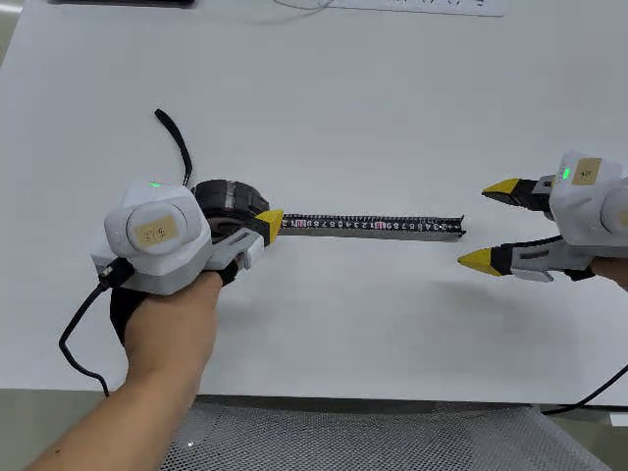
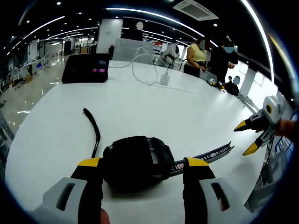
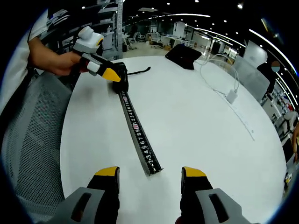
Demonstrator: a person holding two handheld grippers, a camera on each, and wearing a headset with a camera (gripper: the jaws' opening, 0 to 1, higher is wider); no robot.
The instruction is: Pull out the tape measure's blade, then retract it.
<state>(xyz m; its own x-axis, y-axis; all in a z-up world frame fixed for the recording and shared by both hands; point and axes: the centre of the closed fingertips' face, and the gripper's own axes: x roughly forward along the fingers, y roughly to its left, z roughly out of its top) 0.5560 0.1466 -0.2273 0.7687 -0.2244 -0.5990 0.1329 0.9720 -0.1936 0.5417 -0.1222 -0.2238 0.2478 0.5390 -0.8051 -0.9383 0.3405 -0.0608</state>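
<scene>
A black tape measure (image 1: 229, 199) (image 2: 135, 161) (image 3: 120, 72) lies on the white table (image 1: 373, 98), held between the jaws of my left gripper (image 1: 253, 224) (image 2: 144, 167), which is shut on its case. Its blade (image 1: 371, 226) (image 2: 210, 154) (image 3: 139, 135) lies flat on the table, running out to the right toward my right gripper (image 1: 491, 224) (image 3: 149, 172). That gripper stands open just past the blade's end, touching nothing. A black wrist strap (image 1: 177, 137) (image 2: 93, 128) trails from the case.
A dark laptop (image 2: 86, 67) (image 3: 184, 55) and a white cable with an adapter (image 2: 161, 77) (image 3: 229, 93) lie at the far side of the table. A mesh chair (image 1: 373, 437) (image 3: 28, 154) stands at the near edge. People stand beyond the table.
</scene>
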